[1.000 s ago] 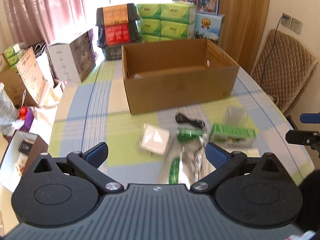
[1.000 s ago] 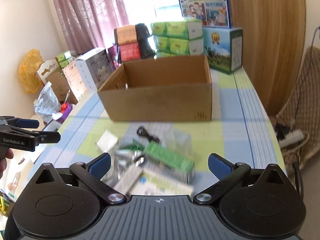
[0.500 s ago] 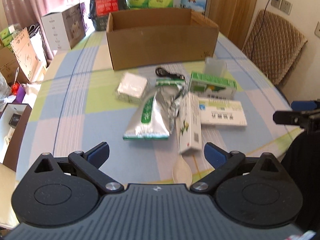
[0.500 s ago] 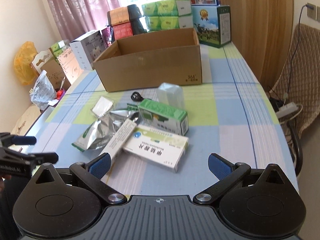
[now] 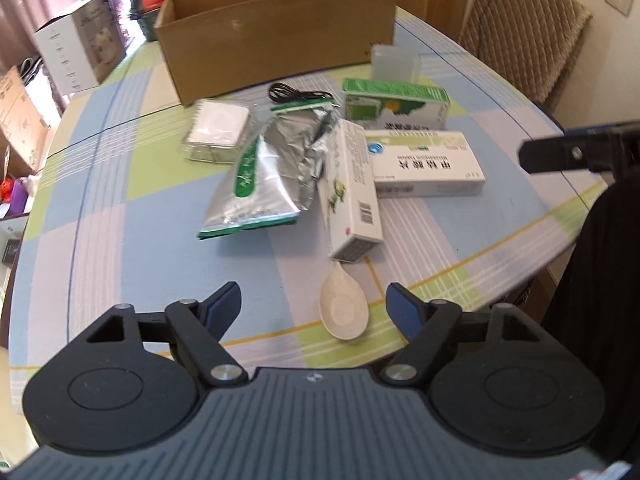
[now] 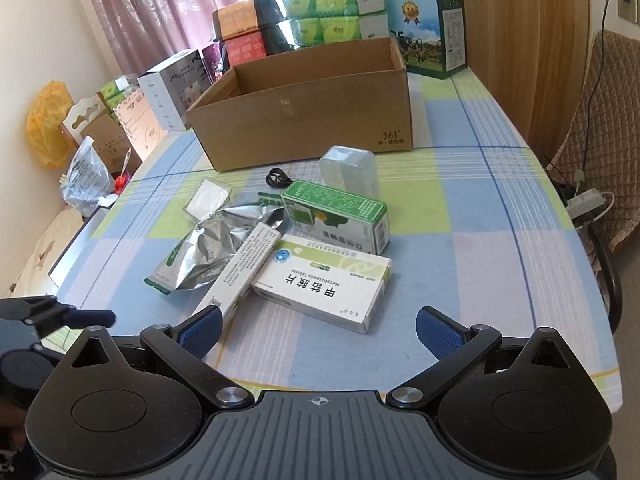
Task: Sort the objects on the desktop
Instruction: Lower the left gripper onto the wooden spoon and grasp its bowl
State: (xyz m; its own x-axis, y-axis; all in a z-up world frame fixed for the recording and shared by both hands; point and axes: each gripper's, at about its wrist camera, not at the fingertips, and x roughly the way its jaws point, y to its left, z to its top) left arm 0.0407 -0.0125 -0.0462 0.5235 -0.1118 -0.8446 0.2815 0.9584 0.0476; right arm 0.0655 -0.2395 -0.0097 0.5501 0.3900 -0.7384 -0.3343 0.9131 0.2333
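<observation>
Items lie clustered on the checked tablecloth [image 5: 100, 240], in front of an open cardboard box [image 5: 276, 36] printed "361°". Left to right in the left wrist view:
- clear packet [image 5: 218, 132] with white contents
- crumpled silver foil pouch [image 5: 260, 176] with green trim, flat
- coiled black cable [image 5: 296, 94], just behind the pouch
- narrow white carton [image 5: 352, 192], barcode on its side, resting against the pouch
- white spoon [image 5: 343, 308], bowl nearest the camera, handle under the carton
- green-and-white carton [image 5: 394, 106]
- translucent container [image 5: 394, 62] behind it
- white tablet box [image 6: 324, 282] marked "Mecobalamin Tablets"

Left gripper [image 5: 314, 304]: released, jaws wide, empty. Right gripper [image 6: 318, 326]: released, jaws wide, empty
</observation>
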